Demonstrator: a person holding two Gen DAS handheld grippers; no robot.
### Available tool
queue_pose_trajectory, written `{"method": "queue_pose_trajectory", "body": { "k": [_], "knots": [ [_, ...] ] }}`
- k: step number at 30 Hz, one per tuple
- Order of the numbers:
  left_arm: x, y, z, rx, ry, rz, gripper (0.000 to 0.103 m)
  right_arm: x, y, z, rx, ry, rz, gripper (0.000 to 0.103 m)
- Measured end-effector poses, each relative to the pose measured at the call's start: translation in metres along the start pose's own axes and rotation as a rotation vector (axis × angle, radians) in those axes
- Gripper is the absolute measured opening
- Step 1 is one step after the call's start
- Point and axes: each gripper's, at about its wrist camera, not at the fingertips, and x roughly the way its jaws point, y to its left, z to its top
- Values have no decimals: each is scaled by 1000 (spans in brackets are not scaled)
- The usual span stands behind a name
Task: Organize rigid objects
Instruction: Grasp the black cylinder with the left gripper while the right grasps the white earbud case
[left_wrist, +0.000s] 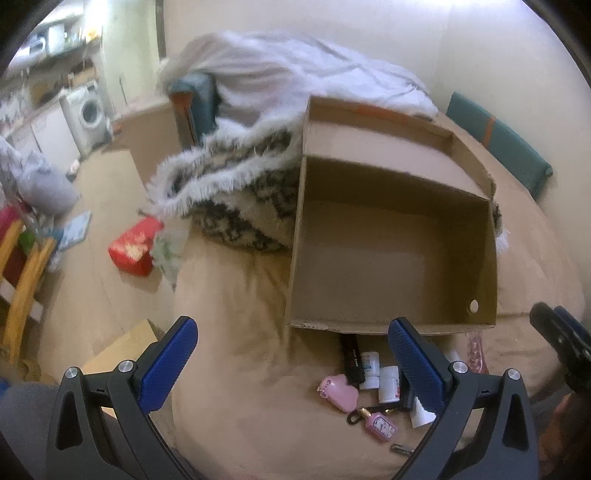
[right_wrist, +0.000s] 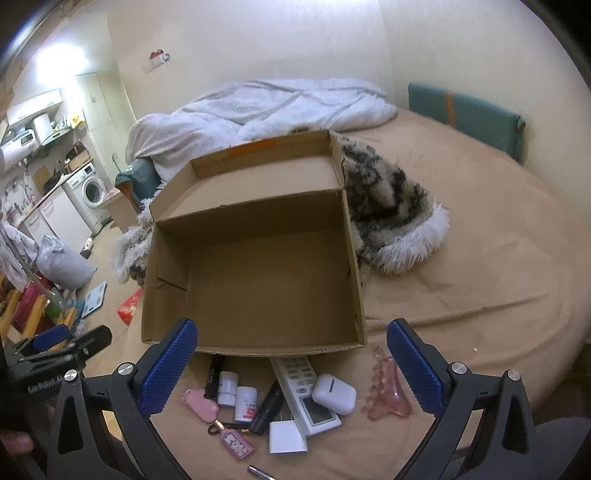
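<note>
An empty open cardboard box (right_wrist: 266, 280) lies on the tan bed; it also shows in the left wrist view (left_wrist: 391, 258). Small objects lie in front of it: a white remote (right_wrist: 306, 395), a white earbud case (right_wrist: 334, 393), two white pill bottles (right_wrist: 236, 395), a pink heart-shaped case (right_wrist: 201, 404), a pink keychain bottle (right_wrist: 236, 445), a black tube (right_wrist: 267, 406), a white card (right_wrist: 287, 437) and a pink comb-like tool (right_wrist: 386, 391). My right gripper (right_wrist: 291, 354) is open and empty above them. My left gripper (left_wrist: 291, 354) is open and empty, left of the pile (left_wrist: 373, 384).
A furry patterned blanket (right_wrist: 388, 210) and a white duvet (right_wrist: 266, 107) lie behind the box. A teal cushion (right_wrist: 469, 114) stands against the wall. On the floor left of the bed are a red box (left_wrist: 135, 245) and clutter. A washing machine (left_wrist: 86, 110) stands far left.
</note>
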Motion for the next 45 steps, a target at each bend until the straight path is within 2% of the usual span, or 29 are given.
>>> {"method": "queue_pose_trajectory", "body": {
  "k": [3,7,11,15,17,21,22,25,26,27,28,29,31,35,36,37,40,45],
  "knots": [
    [17,5,4,-7,81,-5,103,10,-1,6,-33,48,14,103],
    [38,17,11,-57,162,49,103,27,-2,10,-76,134,25,103],
    [61,33,15,-122,245,23,103,48,-6,7,-85,209,39,103],
    [84,31,13,-97,320,3,100,64,-14,-4,-39,251,39,103],
    [99,20,7,-61,387,-13,87,72,-20,-7,11,295,65,103],
    [126,-2,-4,-46,475,-74,82,84,-28,-10,55,337,68,103],
    [136,-9,-6,-52,499,-95,78,87,-30,-11,66,356,72,103],
    [155,-20,-12,-75,547,-117,73,99,-39,-16,142,429,138,103],
    [163,-22,-14,-89,559,-126,70,103,-43,-18,174,452,167,103],
    [168,-25,-14,-94,562,-130,69,107,-47,-19,195,471,183,98],
    [174,-27,-16,-90,564,-125,68,110,-51,-22,211,490,188,89],
    [179,-30,-18,-87,567,-121,65,113,-54,-24,222,505,181,86],
    [187,-33,-20,-81,570,-125,58,120,-63,-30,242,533,150,86],
    [200,-35,-25,-88,584,-134,56,132,-74,-43,278,593,109,84],
    [202,-35,-26,-92,585,-136,56,137,-76,-47,294,609,107,80],
    [204,-36,-27,-93,582,-139,52,142,-80,-50,319,631,110,74],
    [209,-39,-30,-67,580,-150,38,157,-86,-59,412,685,133,63],
    [216,-46,-39,-42,598,-146,25,177,-85,-69,451,705,118,63]
  ]
}}
